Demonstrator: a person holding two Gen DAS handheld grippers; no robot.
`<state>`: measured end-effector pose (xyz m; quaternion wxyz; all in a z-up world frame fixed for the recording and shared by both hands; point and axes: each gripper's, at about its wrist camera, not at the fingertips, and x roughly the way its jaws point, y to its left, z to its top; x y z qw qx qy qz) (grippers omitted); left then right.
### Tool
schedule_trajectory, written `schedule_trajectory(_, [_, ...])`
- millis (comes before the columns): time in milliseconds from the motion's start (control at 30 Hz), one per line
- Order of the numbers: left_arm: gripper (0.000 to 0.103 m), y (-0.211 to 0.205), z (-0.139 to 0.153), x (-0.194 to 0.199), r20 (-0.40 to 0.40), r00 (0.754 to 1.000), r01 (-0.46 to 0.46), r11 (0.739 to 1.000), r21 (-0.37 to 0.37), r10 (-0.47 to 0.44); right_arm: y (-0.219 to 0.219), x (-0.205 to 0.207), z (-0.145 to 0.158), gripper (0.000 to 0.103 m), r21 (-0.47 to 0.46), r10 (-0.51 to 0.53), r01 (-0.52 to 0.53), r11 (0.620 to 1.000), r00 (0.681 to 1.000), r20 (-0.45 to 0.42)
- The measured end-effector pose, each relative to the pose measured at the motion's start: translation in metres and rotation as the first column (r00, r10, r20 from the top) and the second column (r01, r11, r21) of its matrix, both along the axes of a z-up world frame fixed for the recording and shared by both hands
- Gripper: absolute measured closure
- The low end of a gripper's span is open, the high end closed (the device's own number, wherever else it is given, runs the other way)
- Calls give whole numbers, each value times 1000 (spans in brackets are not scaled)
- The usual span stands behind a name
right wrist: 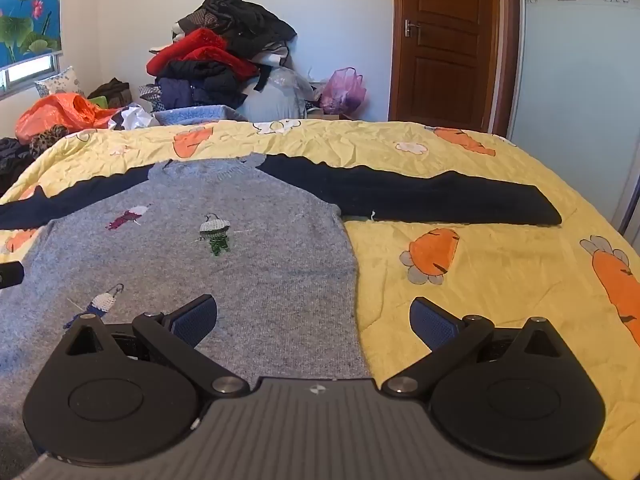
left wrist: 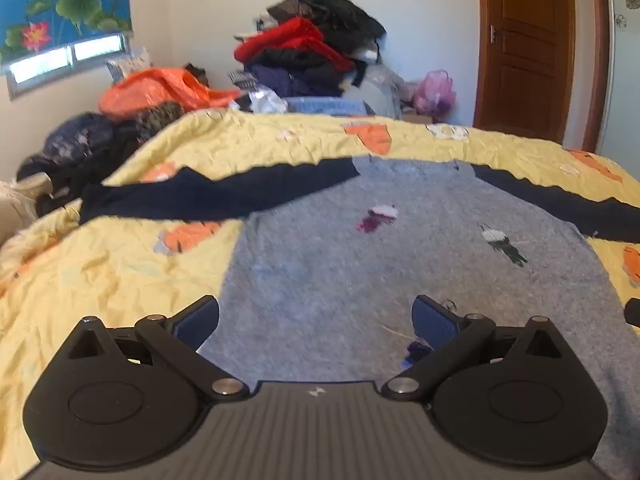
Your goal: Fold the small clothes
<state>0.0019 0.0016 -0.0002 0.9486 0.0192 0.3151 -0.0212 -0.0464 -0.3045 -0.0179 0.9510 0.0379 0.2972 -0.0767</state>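
behind the bed: we see a heap of dark and red clothes (right wrist: 224,56) against the wall, an orange bag (right wrist: 56,114) to its left, a pink bag (right wrist: 344,90) and a brown door (right wrist: 444,44) to its right.
bedding: a yellow quilt (right wrist: 500,264) with carrot prints covers the bed we work on.
in the way: we see nothing lying on the garment.
sweater: a grey sweater (right wrist: 248,264) with dark blue sleeves lies flat on the quilt, sleeves spread out to both sides.
left gripper: our left gripper (left wrist: 316,316) hangs released, jaws wide, over the grey lower body, empty.
right gripper: our right gripper (right wrist: 314,316) is also spread wide and empty, straddling the sweater's side edge, one finger over knit, the other over quilt.
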Motion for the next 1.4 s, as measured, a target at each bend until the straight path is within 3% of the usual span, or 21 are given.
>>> schedule_trajectory(167, [0, 0, -4, 6, -60, 998, 8, 1000, -27, -10, -1, -2, -1, 0, -12, 7, -7, 1000, 1000, 13])
schedule_trajectory(367, [0, -7, -19, 11, -104, 995, 6, 1000, -1, -6, -8, -5, 0, 0, 5, -2, 2, 1000, 1000, -2])
schedule_trajectory(567, [0, -15, -45, 24, -273, 962, 19, 997, 77, 3, -5, -3, -5, 0, 4, -15, 15, 1000, 999, -33])
schedule_trajectory(633, [0, -16, -48, 20, -271, 963, 40, 996, 77, -18, -4, -2, -5, 0, -1, -11, 11, 1000, 999, -41])
schedule_trajectory(800, [0, -5, -51, 21, -308, 951, 33, 999, -12, -35, -1, -3, -6, 0, -5, -3, 3, 1000, 999, -52])
schedule_trajectory(1133, [0, -7, -52, 18, -281, 959, 33, 999, 2, -32, -4, -6, 1, 0, -22, 8, -9, 1000, 998, -58])
schedule_trajectory(1233, [0, -6, -53, 19, -283, 958, 41, 999, 2, -39, -18, -4, 14, 0, -130, 110, -121, 984, 990, -87])
schedule_trajectory(1333, [0, -6, -55, 17, -262, 964, 40, 999, 2, -38, -42, 2, 26, 0, -210, -11, -11, 978, 994, -106])
schedule_trajectory(1400, [0, -8, -56, 15, -246, 969, 30, 1000, 6, -28, -53, 1, 32, 0, -138, -50, 36, 990, 994, -98])
